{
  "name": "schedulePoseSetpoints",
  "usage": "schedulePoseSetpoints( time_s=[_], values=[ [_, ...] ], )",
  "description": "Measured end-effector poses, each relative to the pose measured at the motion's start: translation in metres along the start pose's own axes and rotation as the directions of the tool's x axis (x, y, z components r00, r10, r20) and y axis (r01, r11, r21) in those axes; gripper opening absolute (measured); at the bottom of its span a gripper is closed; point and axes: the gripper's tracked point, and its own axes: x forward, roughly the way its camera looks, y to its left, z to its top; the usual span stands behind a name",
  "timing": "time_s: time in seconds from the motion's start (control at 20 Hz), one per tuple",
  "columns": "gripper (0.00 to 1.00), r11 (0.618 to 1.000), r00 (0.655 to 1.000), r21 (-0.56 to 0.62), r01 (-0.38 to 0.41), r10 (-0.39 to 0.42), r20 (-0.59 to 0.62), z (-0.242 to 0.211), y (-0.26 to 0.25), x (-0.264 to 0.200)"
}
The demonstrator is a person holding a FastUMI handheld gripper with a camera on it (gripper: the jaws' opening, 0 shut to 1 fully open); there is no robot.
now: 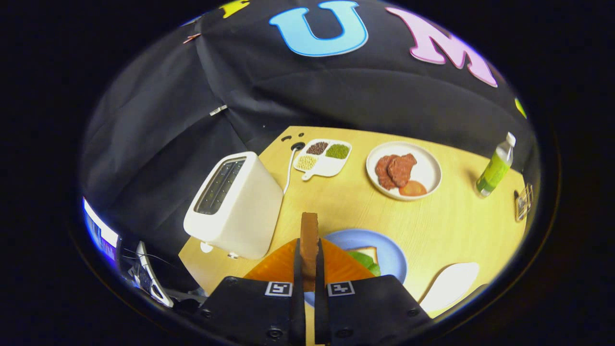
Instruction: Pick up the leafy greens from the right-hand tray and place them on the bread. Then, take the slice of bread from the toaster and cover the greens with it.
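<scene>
I am pinching brown toasted bread slice [309, 240] edge-on between my black fingers [308, 269], closed narrow on it. I am hovering over round blue plate [389, 250] carrying green leafy greens [363, 259] on white bread [368, 251]. I am judging risk: thin grip, slice pivoting, landing askew, shoving greens off. White toaster [235, 204] is standing beside plate on yellow wooden table [432, 226].

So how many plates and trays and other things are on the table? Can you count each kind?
Plates: 2, blue plate and white plate
Trays: 2, divided tray and white tray
Toasters: 1, toaster
Bottles: 1, bottle
Bread slices: 2, one on the blue plate, one clamped in the gripper
Total: 8
</scene>
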Motion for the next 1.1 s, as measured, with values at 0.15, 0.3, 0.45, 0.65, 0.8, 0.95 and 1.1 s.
schedulePoseSetpoints(
  time_s=[0.15, 0.3, 0.45, 0.65, 0.8, 0.95, 1.1],
  values=[
    [0.12, 0.999, 1.000, 0.034, 0.011, -0.011, -0.026, -0.020, -0.021, 0.008],
    [0.12, 0.997, 0.999, 0.077, 0.018, -0.016, -0.028, -0.028, -0.037, 0.010],
    [0.13, 0.996, 0.998, 0.075, 0.056, -0.053, -0.038, -0.034, -0.056, 0.010],
    [0.23, 0.995, 0.995, 0.019, 0.094, -0.093, -0.044, -0.043, -0.073, 0.007],
    [0.37, 0.991, 0.990, -0.037, 0.131, -0.133, -0.049, -0.050, -0.085, 0.002],
    [0.60, 0.988, 0.989, -0.077, 0.135, -0.140, -0.053, -0.054, -0.089, 0.000],
    [1.00, 0.987, 0.992, -0.100, 0.125, -0.127, -0.010, -0.045, -0.087, -0.013]
  ],
)
